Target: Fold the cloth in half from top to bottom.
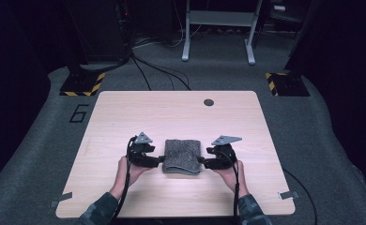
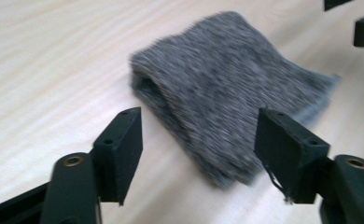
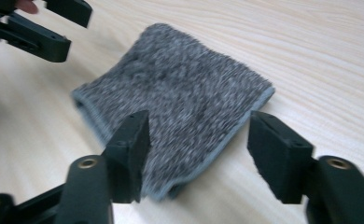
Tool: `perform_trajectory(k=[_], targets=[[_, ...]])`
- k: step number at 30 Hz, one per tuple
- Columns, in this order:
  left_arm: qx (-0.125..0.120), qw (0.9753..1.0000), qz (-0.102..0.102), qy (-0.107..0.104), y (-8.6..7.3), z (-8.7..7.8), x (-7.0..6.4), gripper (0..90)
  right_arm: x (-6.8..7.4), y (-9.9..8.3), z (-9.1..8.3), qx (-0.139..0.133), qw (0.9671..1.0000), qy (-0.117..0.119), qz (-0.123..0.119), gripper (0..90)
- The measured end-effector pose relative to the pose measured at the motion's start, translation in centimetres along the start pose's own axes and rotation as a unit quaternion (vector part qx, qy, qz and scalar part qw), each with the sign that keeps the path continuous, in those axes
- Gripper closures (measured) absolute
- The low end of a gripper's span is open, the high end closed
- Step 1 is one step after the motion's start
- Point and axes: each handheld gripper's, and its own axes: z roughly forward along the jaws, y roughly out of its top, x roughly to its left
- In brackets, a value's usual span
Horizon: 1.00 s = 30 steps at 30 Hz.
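Two tongs flank a folded grey towel (image 1: 182,156) mid-bench (image 1: 125,112): left tongs (image 1: 158,160), right tongs (image 1: 202,160); floor numeral "6" (image 1: 79,113). Left gripper view: left tongs (image 2: 199,137) wide, empty, towel (image 2: 227,88) just ahead. Right gripper view: right tongs (image 3: 199,140) wide, empty, over towel (image 3: 180,93) edge.

Both forearms reach in low and angle inward, each hand gripping its tool from behind. The left tongs (image 1: 158,159) point right and the right tongs (image 1: 202,160) point left, tips facing each other. Both pairs of jaws stand spread wide, holding nothing.
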Motion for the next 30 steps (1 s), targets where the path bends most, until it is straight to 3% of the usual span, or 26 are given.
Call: perform_trajectory(k=[3, 7, 12, 16, 19, 23, 26, 30], targets=[[0.019, 0.9998, 0.005, 0.002, 0.1, 1.5, -0.1, 27.9, 0.5, 0.4, 1.7, 0.023, 0.9993, -0.03, 0.001, 29.2], [0.055, 0.9979, 0.028, 0.019, -1.0, 3.2, -0.7, 26.6, 1.3, -0.3, 3.9, 0.052, 0.9968, -0.059, -0.012, 23.7], [0.079, 0.9947, 0.039, 0.053, -2.6, 3.8, -1.4, 26.9, 1.9, -1.7, 5.3, 0.077, 0.9943, -0.07, -0.024, 23.4], [0.074, 0.9938, 0.047, 0.068, -3.3, 3.4, -2.4, 28.3, 2.3, -2.4, 5.6, 0.078, 0.9945, -0.065, -0.028, 23.7], [0.069, 0.9952, 0.042, 0.054, -3.4, 2.7, -2.6, 28.3, 2.3, -2.3, 5.3, 0.079, 0.9946, -0.059, -0.03, 23.3], [0.031, 0.9976, 0.018, 0.06, -1.9, 1.6, -1.3, 27.6, 1.0, -1.2, 4.5, 0.05, 0.9975, -0.051, -0.001, 23.4], [0.012, 0.9964, 0.008, 0.083, -0.3, 1.9, 0.1, 26.8, -0.2, 0.4, 4.5, 0.034, 0.9972, -0.065, 0.01, 23.7], [0.032, 0.994, 0.009, 0.104, 1.0, 4.4, 1.5, 25.8, -1.6, 1.8, 6.3, 0.046, 0.9938, -0.098, 0.026, 23.7]])
